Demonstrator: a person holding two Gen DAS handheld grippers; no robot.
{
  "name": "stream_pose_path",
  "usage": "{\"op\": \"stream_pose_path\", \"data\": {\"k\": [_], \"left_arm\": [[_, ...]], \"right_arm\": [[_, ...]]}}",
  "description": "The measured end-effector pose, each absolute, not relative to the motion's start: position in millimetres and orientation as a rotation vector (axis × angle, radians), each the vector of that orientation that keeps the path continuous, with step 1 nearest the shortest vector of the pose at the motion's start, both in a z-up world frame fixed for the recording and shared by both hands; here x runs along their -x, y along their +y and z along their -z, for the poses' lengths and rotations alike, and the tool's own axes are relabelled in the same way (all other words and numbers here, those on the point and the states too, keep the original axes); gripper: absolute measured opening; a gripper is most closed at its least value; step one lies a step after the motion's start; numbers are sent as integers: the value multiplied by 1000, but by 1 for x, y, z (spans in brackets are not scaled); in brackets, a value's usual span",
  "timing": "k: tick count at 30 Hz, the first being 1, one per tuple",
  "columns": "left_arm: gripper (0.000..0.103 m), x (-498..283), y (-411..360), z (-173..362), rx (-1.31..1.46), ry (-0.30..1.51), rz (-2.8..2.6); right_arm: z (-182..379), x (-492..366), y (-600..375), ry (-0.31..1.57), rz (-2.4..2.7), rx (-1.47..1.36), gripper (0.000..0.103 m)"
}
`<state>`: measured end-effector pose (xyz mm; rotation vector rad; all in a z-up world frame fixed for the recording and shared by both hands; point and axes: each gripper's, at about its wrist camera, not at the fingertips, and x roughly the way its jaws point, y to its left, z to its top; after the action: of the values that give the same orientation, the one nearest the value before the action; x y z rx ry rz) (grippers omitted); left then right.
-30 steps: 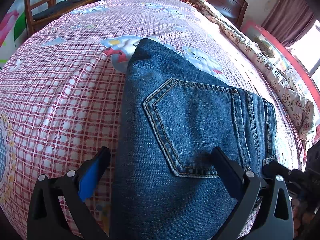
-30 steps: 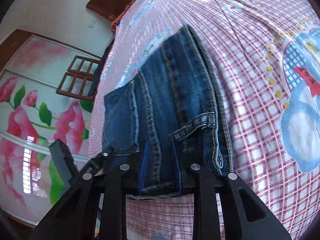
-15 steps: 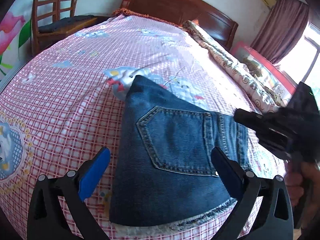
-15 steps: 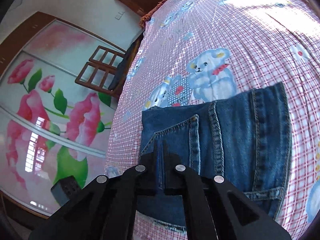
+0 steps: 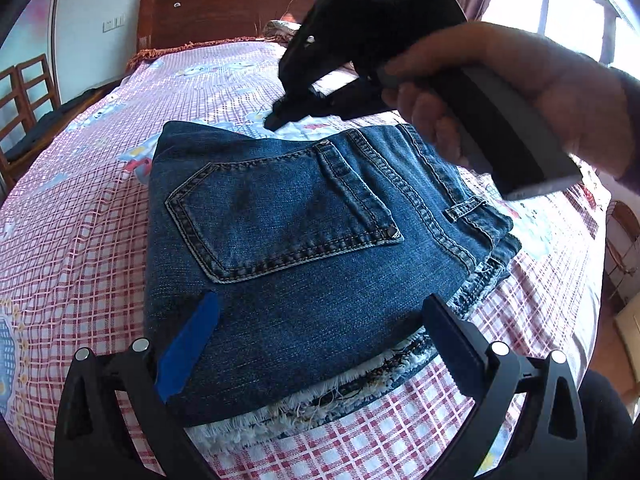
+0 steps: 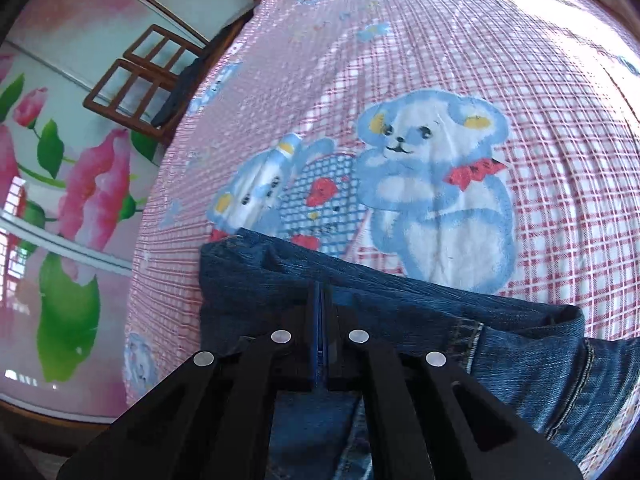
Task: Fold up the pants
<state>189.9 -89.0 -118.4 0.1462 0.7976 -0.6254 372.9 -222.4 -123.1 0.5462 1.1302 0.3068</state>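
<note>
Jeans (image 5: 304, 240) lie folded into compact stack on checked bedspread (image 5: 80, 240), pocket up. Left gripper (image 5: 320, 332) gapes wide, empty, over near edge. Right gripper (image 6: 319, 312) pinched closed, empty. Folding looks done; perhaps final smoothing left.

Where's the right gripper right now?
In the left wrist view the black right gripper sits upper centre, shut, its tip at the far edge of the folded blue denim jeans.
</note>
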Motion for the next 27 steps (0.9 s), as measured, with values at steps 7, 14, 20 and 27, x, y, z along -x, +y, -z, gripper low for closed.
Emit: {"op": "stream_pose_path", "data": {"k": [7,14,20,27], "left_arm": [[101,-189,-85,118,-115,787,634],[101,-185,-74,121,-98,785,641],[101,-184,-73,123,-103,783,640],[101,-187,-78,121,-102,783,640]], "right_arm": [[123,-408,-117,1260,-618,-270,0],[166,-444,-114,1313,-470,-315,0],[117,-434,-127,1179,-450,-309,0],[101,-340,-194,1152,-443,-433,0]]}}
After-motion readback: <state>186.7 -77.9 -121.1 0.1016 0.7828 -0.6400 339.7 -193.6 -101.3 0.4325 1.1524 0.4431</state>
